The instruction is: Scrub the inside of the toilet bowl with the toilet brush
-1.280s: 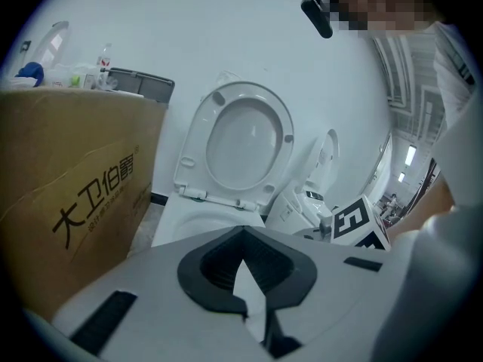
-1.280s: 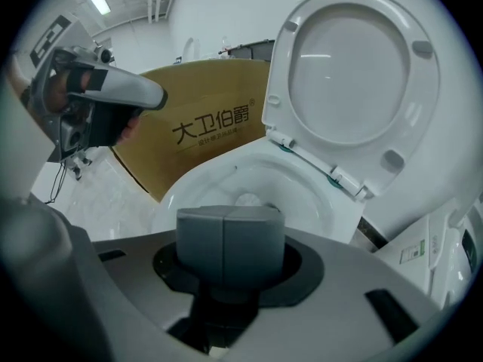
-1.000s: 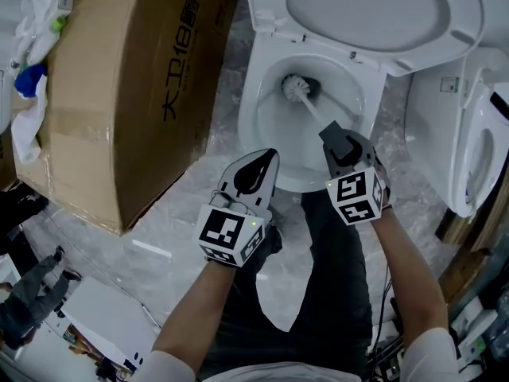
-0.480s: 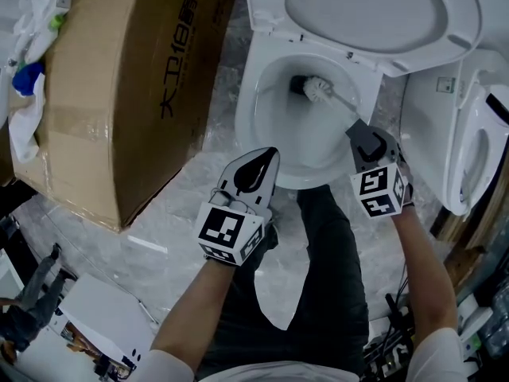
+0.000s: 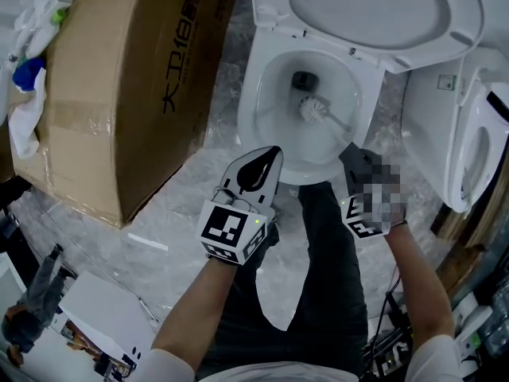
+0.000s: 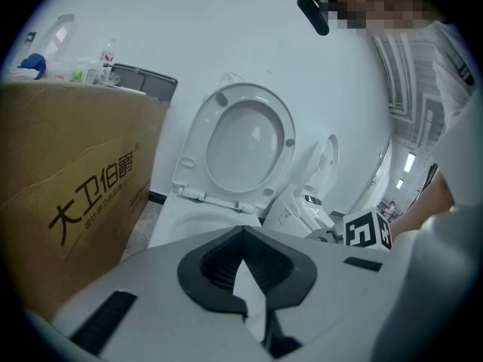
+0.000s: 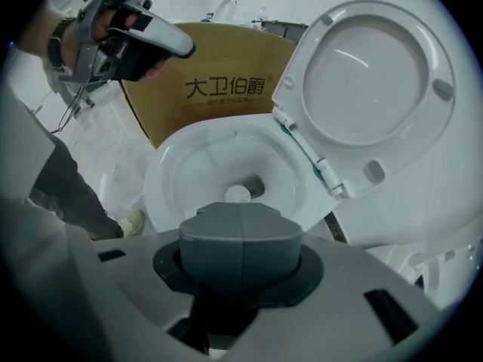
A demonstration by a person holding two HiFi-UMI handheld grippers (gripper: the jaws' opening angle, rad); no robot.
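Observation:
The white toilet bowl [image 5: 256, 94] stands open with its lid [image 5: 374, 10] raised. The toilet brush head [image 5: 314, 108] rests inside the bowl, just in front of the dark drain hole [image 5: 304, 79]. Its handle slants back to my right gripper [image 5: 355, 156], which is shut on the handle at the bowl's front right rim. In the right gripper view the brush head [image 7: 238, 194] shows just past the closed jaws of my right gripper [image 7: 241, 236], low in the bowl [image 7: 173, 164]. My left gripper [image 5: 265, 159] hovers shut and holding nothing before the bowl's front edge, and in its own view the left gripper [image 6: 241, 236] points at the lid [image 6: 245, 145].
A large cardboard box [image 5: 119, 78] stands close on the toilet's left. A second white toilet [image 5: 469, 142] stands at the right. The person's dark trousers [image 5: 318, 293] fill the floor in front. Rags and bottles [image 5: 32, 54] lie beyond the box at far left.
The brush head swept from the drain's left to its right, then came toward me to the bowl's middle. My right gripper swung right, then back. The left gripper stayed still.

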